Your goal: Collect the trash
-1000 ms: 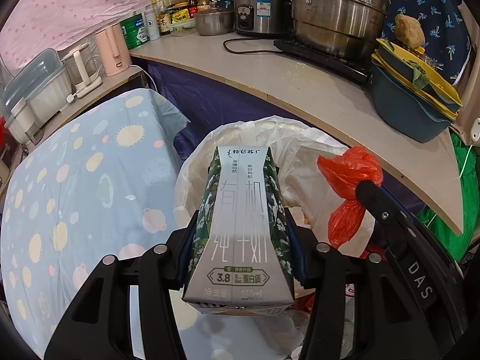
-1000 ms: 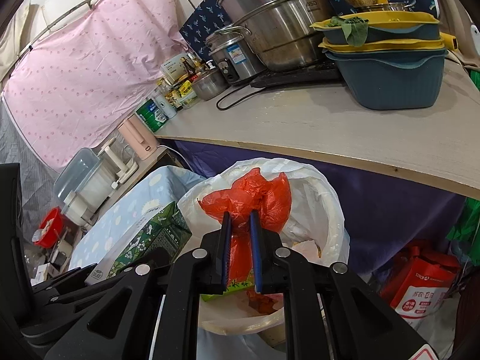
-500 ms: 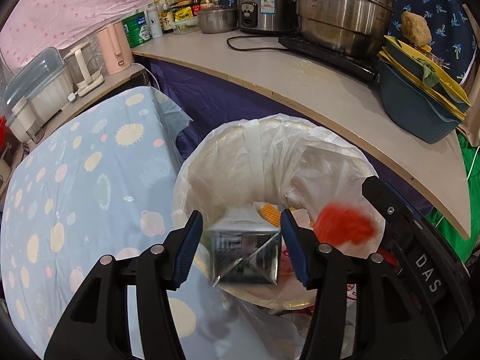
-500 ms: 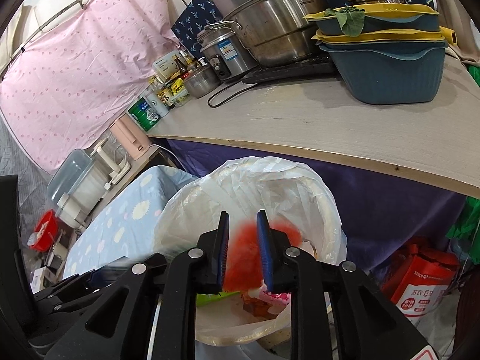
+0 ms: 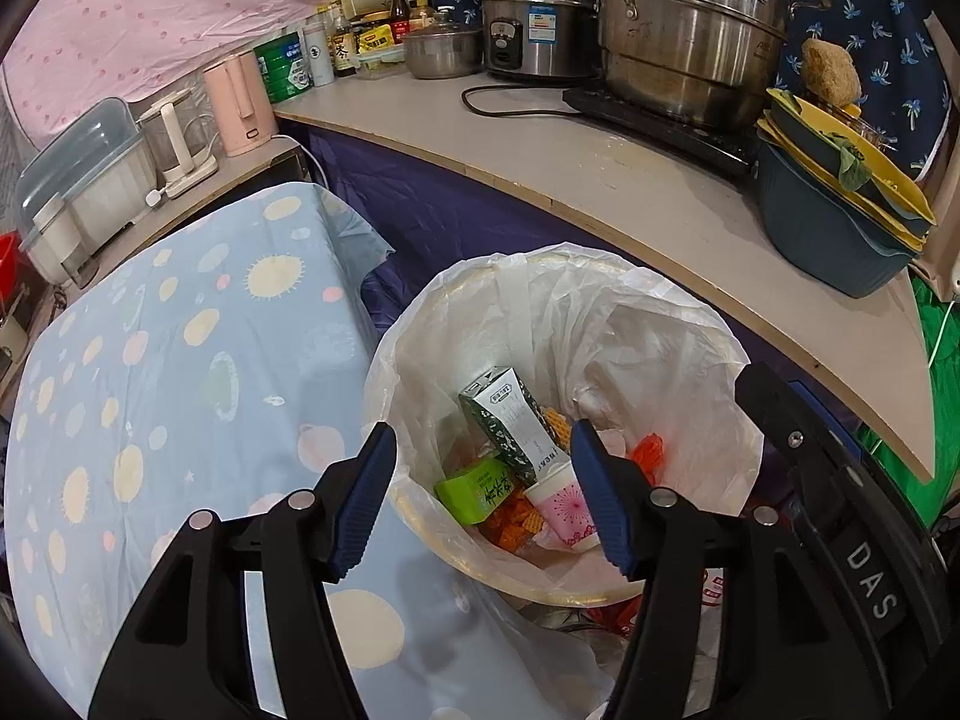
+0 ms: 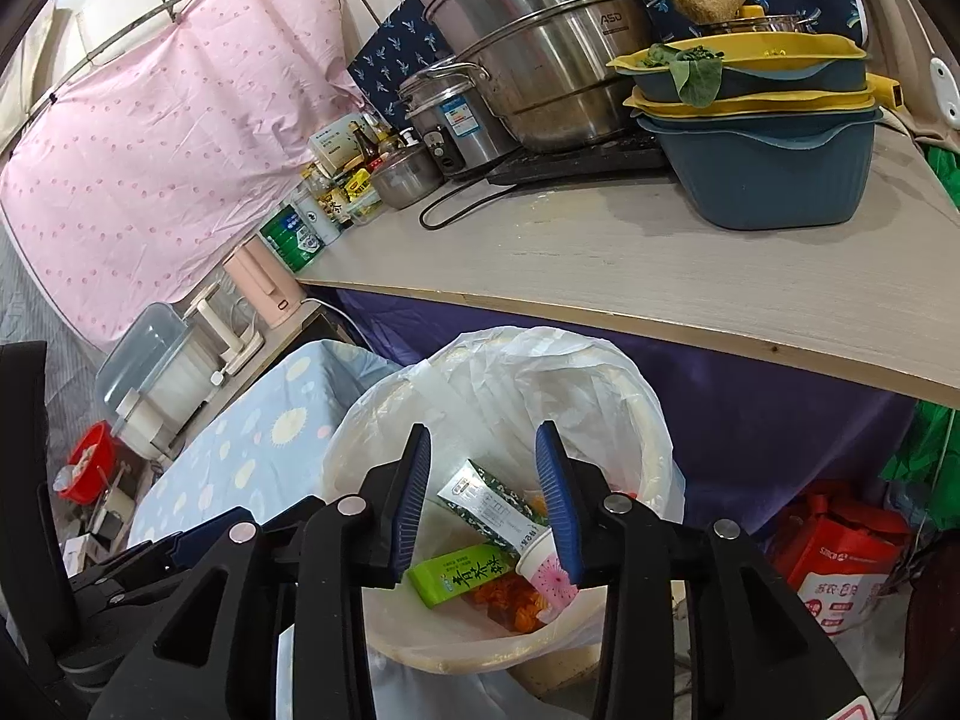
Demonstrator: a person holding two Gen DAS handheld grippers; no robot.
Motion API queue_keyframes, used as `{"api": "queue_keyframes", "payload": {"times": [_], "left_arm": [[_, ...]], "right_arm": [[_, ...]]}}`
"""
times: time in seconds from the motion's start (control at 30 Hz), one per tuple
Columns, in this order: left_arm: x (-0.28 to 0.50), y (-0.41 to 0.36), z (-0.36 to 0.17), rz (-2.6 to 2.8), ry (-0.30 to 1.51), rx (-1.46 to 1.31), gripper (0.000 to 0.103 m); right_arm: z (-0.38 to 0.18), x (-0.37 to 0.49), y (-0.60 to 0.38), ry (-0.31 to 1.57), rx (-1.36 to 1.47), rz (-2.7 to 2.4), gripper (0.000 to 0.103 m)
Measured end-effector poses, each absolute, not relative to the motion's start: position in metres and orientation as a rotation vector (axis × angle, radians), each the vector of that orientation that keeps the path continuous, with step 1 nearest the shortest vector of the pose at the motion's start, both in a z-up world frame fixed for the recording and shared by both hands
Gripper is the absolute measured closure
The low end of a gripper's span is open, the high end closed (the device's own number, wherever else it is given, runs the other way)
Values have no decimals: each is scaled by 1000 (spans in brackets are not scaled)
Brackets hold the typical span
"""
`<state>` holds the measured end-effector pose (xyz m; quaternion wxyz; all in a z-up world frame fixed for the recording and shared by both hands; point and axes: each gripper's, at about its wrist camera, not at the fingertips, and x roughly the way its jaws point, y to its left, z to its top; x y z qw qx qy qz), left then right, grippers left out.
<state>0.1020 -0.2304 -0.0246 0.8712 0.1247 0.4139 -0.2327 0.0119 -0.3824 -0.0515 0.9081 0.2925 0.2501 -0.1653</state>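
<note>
While both grippers hang over the trash bin [image 5: 606, 585], nothing is between either pair of jaws. The left gripper [image 5: 483, 501] has its jaws wide apart and opening; the right gripper [image 6: 483, 501] has its jaws apart too, more narrowly, and opening. The right gripper's black body shows just to the right of the left one, close beside it with little room between them.

Beyond the grippers the pale edge of the counter [image 5: 600, 192] curves across above the far rim of the bin, with dark purple cloth hanging under it. To the left of the left gripper a light blue sheet with pale spots [image 5: 162, 372] runs up against the bin's side. The bin mouth below the fingers is uncovered.

The bin is round and cream-coloured, lined with a thin white plastic bag [image 5: 600, 324] that folds over its rim. Down inside lies a milk carton [image 5: 510, 426], tilted, white and dark green with small flowers. Touching it below are a bright green box [image 6: 459, 579] and a pink-and-white paper cup [image 5: 567, 510] on its side. Orange crinkled scraps [image 5: 510, 525] lie under them, and a bit of red plastic [image 5: 648, 453] shows just right of the left gripper's right finger.
</note>
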Motion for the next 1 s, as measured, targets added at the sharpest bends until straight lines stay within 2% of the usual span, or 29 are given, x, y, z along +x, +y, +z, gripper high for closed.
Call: {"api": "queue_keyframes", "payload": {"times": [0.17,0.3,0.83,1.0], "left_arm": [[100,-226,-21,-486,861,252,46],[98,-221,-17,-476,848,251,37],[85,-196,-8,-457,816,238,23],[78,-188,-9,-442,810,236,15]], "right_arm": [[-45,10,-377,510,590,-337,65],[-40,5,-374,500,584,-345,63],[-33,-18,-355,533,502,-420,45],[-32,-28,-350,552,502,-442,40]]}}
